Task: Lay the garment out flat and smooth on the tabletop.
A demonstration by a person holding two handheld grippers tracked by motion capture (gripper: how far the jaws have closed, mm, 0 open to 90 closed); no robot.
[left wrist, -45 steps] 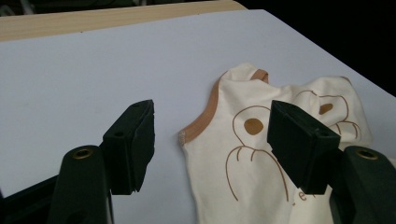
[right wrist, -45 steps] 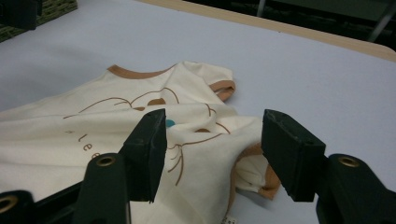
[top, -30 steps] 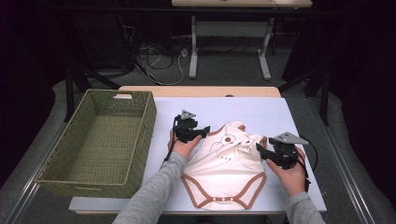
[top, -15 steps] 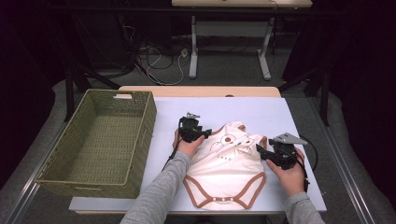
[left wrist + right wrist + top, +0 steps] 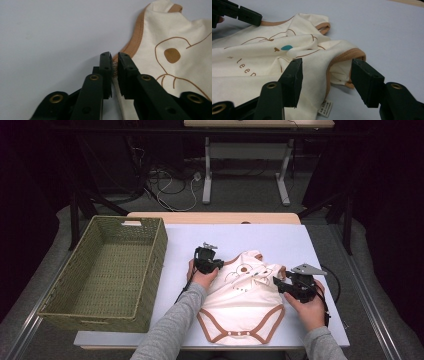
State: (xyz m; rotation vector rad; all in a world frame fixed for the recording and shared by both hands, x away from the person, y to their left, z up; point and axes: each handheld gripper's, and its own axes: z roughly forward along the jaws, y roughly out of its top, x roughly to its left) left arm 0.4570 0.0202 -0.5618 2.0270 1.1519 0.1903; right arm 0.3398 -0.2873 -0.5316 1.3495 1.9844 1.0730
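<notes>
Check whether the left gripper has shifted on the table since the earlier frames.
Yes, slightly: the left gripper has slid down-right, away from the basket, onto the bodysuit edge, its jaws just closing on it.

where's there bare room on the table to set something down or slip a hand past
Bare patches: the pale blue tabletop between the cream, brown-trimmed baby bodysuit and the far edge, and the strip between the bodysuit and the green woven basket. The basket's inside is empty. It is crowded at the bodysuit, where the left tongs and right tongs work.
</notes>
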